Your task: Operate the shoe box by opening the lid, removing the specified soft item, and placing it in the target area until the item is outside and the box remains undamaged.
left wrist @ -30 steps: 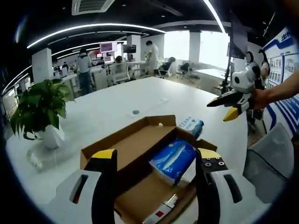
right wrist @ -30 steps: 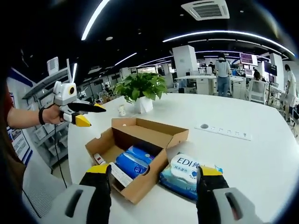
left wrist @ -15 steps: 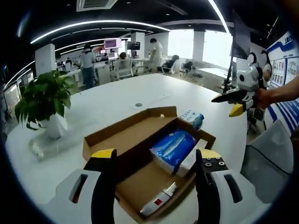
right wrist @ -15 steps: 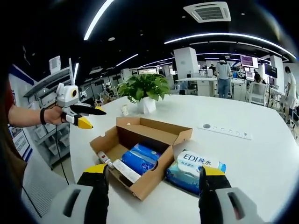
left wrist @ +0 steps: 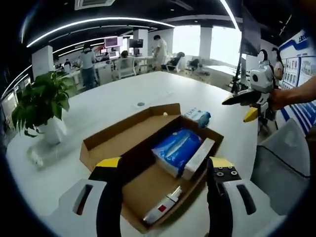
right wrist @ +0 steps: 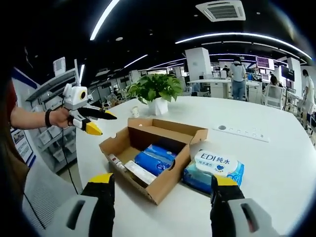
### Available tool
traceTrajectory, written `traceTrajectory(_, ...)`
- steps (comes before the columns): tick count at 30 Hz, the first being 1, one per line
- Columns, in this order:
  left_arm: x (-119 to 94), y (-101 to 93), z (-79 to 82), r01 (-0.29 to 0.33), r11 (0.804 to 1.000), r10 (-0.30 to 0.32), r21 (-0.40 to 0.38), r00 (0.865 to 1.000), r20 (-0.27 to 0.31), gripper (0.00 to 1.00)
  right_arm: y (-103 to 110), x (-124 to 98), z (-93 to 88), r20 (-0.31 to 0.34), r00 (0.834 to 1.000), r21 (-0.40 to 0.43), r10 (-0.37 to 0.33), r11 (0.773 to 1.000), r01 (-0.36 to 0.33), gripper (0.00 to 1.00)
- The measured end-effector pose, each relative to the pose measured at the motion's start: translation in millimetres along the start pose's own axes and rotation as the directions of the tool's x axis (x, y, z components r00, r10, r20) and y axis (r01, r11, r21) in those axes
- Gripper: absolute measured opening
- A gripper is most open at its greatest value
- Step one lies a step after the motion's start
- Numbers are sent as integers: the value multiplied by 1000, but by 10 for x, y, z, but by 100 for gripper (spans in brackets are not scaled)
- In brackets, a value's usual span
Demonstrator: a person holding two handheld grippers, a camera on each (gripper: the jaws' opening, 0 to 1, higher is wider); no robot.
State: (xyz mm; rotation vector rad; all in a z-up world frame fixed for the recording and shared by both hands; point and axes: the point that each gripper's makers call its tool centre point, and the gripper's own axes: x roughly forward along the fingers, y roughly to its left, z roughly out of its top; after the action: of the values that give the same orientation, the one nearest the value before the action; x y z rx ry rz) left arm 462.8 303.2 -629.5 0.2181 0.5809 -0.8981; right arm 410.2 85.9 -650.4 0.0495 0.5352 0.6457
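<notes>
The brown shoe box (left wrist: 101, 148) stands open on the white table, its lid folded back. Inside lie a blue soft pack (left wrist: 176, 147), a long white carton (left wrist: 199, 158) and a small tube (left wrist: 163, 210). A blue-and-white wipes pack (left wrist: 197, 116) lies on the table just beyond the box. My left gripper (left wrist: 164, 168) hovers open over the box's near end. In the right gripper view the box (right wrist: 173, 177) holds the blue pack (right wrist: 155, 159), and the wipes pack (right wrist: 215, 168) lies beside it. My right gripper (right wrist: 162, 181) is open, short of both. Each view catches the other gripper in the air, the right gripper (left wrist: 244, 106) and the left gripper (right wrist: 94, 121), each in a hand.
A potted plant (left wrist: 39, 106) stands on the table (left wrist: 113, 101) beyond the box, also seen as the plant (right wrist: 155, 91). A socket strip (right wrist: 244, 132) is set into the tabletop. A grey chair (left wrist: 281, 168) is by the table edge. People work at desks far behind.
Both cameras have drifted slightly, so the box sits a little differently in each view. The box, its contents and the wipes pack have not moved. Both grippers stay open.
</notes>
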Motion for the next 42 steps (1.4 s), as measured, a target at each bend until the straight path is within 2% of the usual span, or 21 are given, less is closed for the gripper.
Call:
traceTrajectory(3, 65, -28, -68, 4, 996, 0, 84, 999, -53, 69, 15, -31, 7, 14, 1000, 12, -4, 1000, 4, 79)
traceTrajectory(11, 243, -109, 40, 40, 986, -26, 159, 996, -91, 68, 73, -86, -64, 21, 1000, 28, -4, 1000, 4, 79)
traceTrajectory(14, 333, -148, 32, 101, 974, -72, 203, 987, -145, 67, 103, -108, -85, 21, 1000, 28, -6, 1000, 6, 79)
traceTrajectory(18, 471, -142, 66, 132, 942, -72, 309, 977, -199, 67, 128, -130, -113, 24, 1000, 37, -10, 999, 9, 79)
traceTrajectory(22, 592, -182, 166, 152, 934, -87, 323, 974, -208, 66, 138, -158, -137, 34, 999, 55, -18, 998, 16, 79)
traceTrajectory(25, 696, -233, 187, 188, 914, -104, 360, 965, -241, 66, 171, -175, -174, 35, 999, 66, -15, 998, 13, 78)
traceTrajectory(32, 932, -276, 118, 245, 881, -119, 405, 943, -312, 65, 265, -209, -235, 22, 1000, 39, -6, 999, 6, 79)
traceTrajectory(36, 1048, -208, 92, 235, 872, -82, 430, 936, -344, 64, 275, -233, -238, 30, 1000, 45, -9, 999, 7, 78)
traceTrajectory(38, 1069, -231, 61, 253, 871, -94, 420, 927, -363, 63, 272, -236, -240, 31, 999, 46, -10, 999, 9, 78)
traceTrajectory(42, 1120, -238, -2, 269, 853, -80, 448, 914, -397, 62, 263, -239, -239, 33, 999, 45, -14, 999, 13, 78)
